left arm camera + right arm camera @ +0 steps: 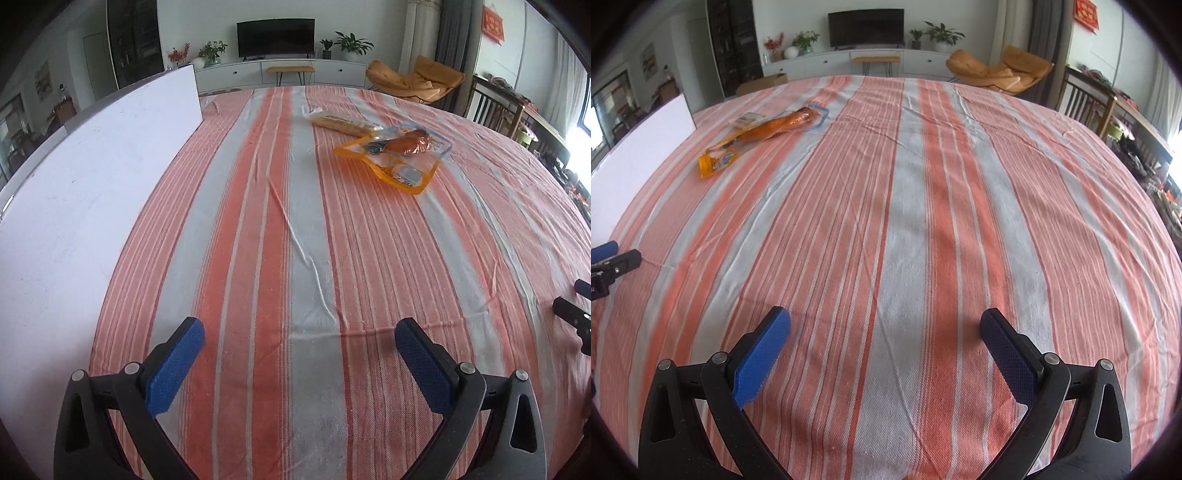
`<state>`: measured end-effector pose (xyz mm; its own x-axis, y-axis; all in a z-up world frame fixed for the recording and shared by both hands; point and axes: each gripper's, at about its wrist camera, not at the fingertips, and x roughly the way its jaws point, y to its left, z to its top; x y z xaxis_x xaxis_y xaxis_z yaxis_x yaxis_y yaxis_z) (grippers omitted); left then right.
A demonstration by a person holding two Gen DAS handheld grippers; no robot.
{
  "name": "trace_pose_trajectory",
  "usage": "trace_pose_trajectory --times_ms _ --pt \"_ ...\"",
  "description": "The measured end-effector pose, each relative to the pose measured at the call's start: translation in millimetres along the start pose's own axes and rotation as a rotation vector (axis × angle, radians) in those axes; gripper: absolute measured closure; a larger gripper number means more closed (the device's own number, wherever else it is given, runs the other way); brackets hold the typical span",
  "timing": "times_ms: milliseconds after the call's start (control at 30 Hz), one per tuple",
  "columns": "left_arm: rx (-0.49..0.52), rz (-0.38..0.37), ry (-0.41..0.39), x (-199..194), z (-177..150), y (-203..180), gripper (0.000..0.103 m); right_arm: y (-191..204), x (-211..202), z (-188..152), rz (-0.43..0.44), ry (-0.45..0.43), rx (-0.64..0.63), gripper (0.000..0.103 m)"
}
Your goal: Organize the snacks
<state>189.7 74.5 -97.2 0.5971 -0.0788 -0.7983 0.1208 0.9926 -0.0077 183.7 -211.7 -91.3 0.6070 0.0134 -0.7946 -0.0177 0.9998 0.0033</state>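
Note:
Two snack packs lie far ahead on the striped tablecloth point(295, 240). An orange-edged clear pouch point(397, 153) holds a brown sausage; behind it rests a pale wrapped biscuit bar point(343, 123). In the right wrist view the orange pouch point(757, 138) and the pale bar point(748, 119) sit at the far left. My left gripper point(299, 332) is open and empty, low over the cloth near the front. My right gripper point(886, 325) is also open with nothing between its blue pads point(759, 360). Each gripper shows at the edge of the other's view.
A white box point(85, 192) stands along the left side of the table; its wall point(635, 162) also shows in the right wrist view. Chairs point(495, 107) stand at the far right. A TV point(275, 37) and cabinet are beyond the table.

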Motion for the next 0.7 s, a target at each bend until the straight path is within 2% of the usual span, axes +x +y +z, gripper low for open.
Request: trace_pose_trajectory --times_ms 700 --pt "0.003 0.003 0.002 0.8 1.6 -1.5 0.0 -0.7 -0.8 -0.3 0.001 -0.001 -0.001 0.0"
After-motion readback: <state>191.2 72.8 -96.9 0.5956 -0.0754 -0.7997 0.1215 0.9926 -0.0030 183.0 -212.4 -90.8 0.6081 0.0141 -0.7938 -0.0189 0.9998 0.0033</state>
